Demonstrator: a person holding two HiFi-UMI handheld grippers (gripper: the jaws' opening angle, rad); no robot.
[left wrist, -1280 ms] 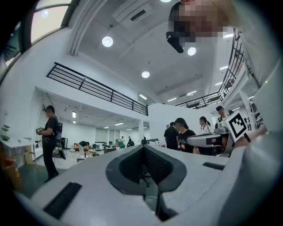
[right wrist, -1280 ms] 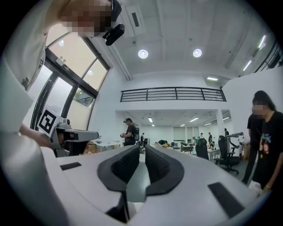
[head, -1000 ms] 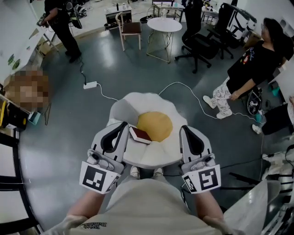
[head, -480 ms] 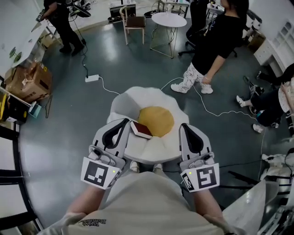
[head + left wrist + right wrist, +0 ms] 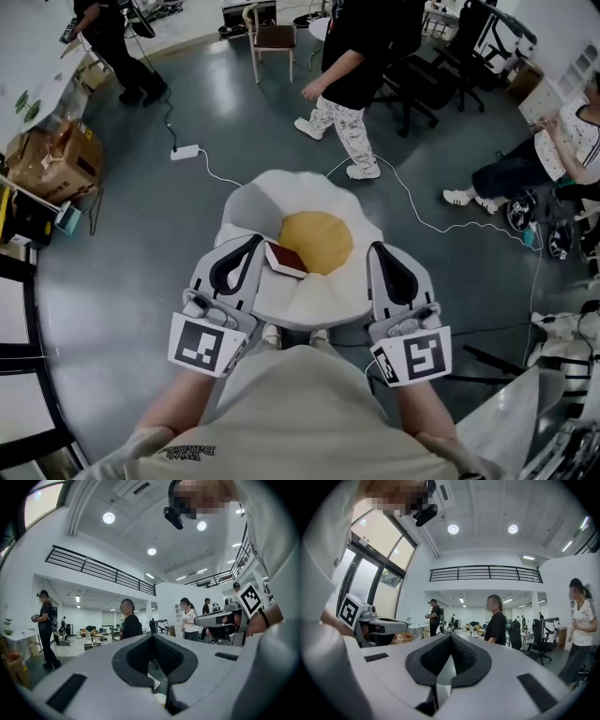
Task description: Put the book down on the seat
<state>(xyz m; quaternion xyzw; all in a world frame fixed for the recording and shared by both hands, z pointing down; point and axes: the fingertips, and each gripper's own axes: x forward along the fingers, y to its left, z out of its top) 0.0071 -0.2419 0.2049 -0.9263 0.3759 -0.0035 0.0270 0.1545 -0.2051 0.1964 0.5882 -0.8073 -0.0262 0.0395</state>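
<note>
A dark red book (image 5: 286, 260) lies flat on the white flower-shaped seat (image 5: 309, 302), at the left edge of its yellow centre cushion (image 5: 317, 241). In the head view my left gripper (image 5: 251, 246) hovers just left of the book, jaws shut and empty. My right gripper (image 5: 379, 251) hangs over the seat's right side, also shut with nothing in it. In the left gripper view the left gripper (image 5: 151, 637) has its tips together and points level across the room. The right gripper (image 5: 451, 637) in its own view stands the same way.
A person (image 5: 361, 56) walks across the floor just beyond the seat. Another person (image 5: 553, 141) sits at the right. A white cable (image 5: 412, 211) and a power strip (image 5: 184, 151) lie on the floor. A cardboard box (image 5: 52, 159) stands at the left, a chair (image 5: 267, 37) at the back.
The person beyond the seat has walked from right to left. The book and both grippers have stayed almost where they were.
</note>
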